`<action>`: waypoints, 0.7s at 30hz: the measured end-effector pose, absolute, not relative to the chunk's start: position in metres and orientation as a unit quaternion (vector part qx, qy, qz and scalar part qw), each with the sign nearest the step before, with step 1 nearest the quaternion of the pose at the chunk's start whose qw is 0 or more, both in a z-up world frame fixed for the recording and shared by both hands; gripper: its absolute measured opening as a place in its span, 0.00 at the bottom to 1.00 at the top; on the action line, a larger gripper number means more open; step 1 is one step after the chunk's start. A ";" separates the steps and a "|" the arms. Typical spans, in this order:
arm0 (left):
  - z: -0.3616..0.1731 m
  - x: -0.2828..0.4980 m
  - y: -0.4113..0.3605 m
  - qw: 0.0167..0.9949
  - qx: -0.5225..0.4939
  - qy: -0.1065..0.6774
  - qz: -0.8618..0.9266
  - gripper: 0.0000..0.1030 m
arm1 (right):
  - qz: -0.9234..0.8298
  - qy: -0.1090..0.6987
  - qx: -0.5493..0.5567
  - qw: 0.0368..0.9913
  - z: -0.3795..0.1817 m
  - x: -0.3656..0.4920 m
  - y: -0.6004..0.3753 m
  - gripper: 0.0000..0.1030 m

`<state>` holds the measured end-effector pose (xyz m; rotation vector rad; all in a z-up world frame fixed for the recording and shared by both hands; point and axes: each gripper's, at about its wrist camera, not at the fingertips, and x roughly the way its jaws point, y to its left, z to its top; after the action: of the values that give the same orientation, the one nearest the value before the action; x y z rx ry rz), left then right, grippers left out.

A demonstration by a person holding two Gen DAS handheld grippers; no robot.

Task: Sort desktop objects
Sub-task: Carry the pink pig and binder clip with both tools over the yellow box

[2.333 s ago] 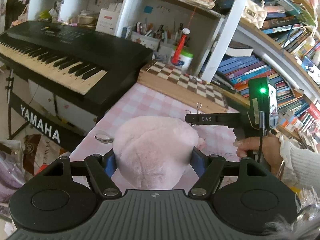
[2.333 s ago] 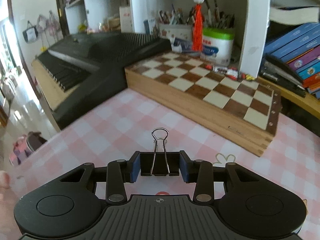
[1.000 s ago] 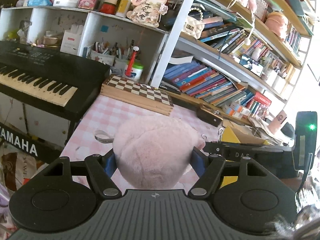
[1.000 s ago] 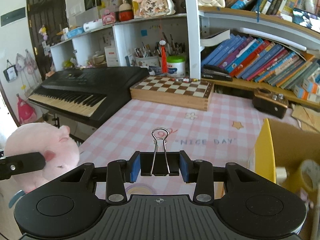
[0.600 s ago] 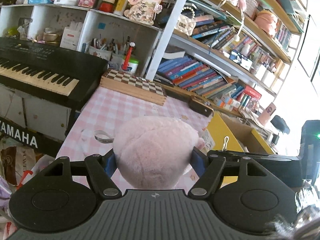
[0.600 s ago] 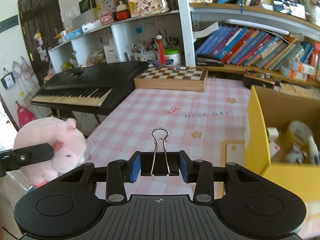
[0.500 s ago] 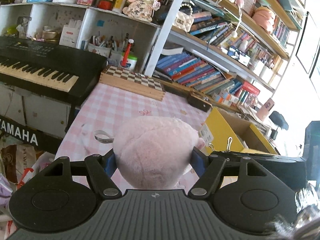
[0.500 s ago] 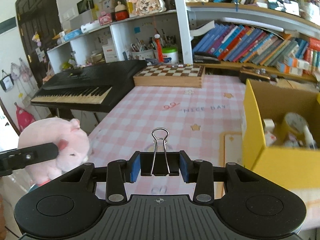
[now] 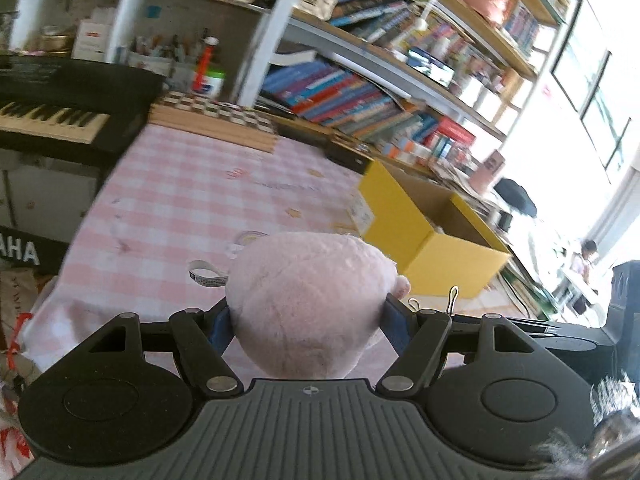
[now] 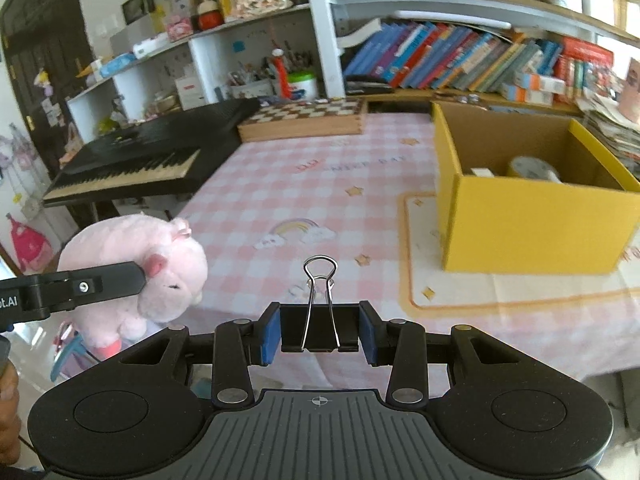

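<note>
Left wrist view: the left gripper (image 9: 306, 316) is squeezing one pink plush (image 9: 308, 304) between its pads, above the near edge of the checked table (image 9: 192, 196). One yellow box (image 9: 424, 232) is sitting ahead and to the right, open top up, well apart from the plush. The right gripper is showing as a dark bar low on the right, nearer the box.

Right wrist view: the right gripper (image 10: 319, 330) is clamping one black binder clip (image 10: 319, 324), its wire loops pointing forward. The box (image 10: 532, 228) is lying ahead to the right, with a tape roll (image 10: 530, 168) inside. The plush (image 10: 152, 264) is hanging at the left, farther from the box.
</note>
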<state>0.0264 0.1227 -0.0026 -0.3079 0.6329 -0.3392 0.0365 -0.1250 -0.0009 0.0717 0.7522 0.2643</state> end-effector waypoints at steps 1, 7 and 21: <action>-0.003 0.027 0.119 0.923 -0.148 0.309 -0.173 0.67 | 0.123 0.367 0.037 0.922 -0.001 0.033 -0.128 0.38; -0.006 0.028 0.089 0.914 -0.130 0.318 -0.216 0.67 | 0.083 0.371 0.057 0.923 -0.005 0.016 -0.153 0.38; -0.004 0.045 0.012 0.894 -0.086 0.334 -0.285 0.67 | 0.038 0.372 0.089 0.923 -0.008 0.005 -0.214 0.38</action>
<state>0.0445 0.0118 -0.0045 -0.1783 0.6919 -0.5918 0.0054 -0.2144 -0.0080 0.1824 0.7642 0.0771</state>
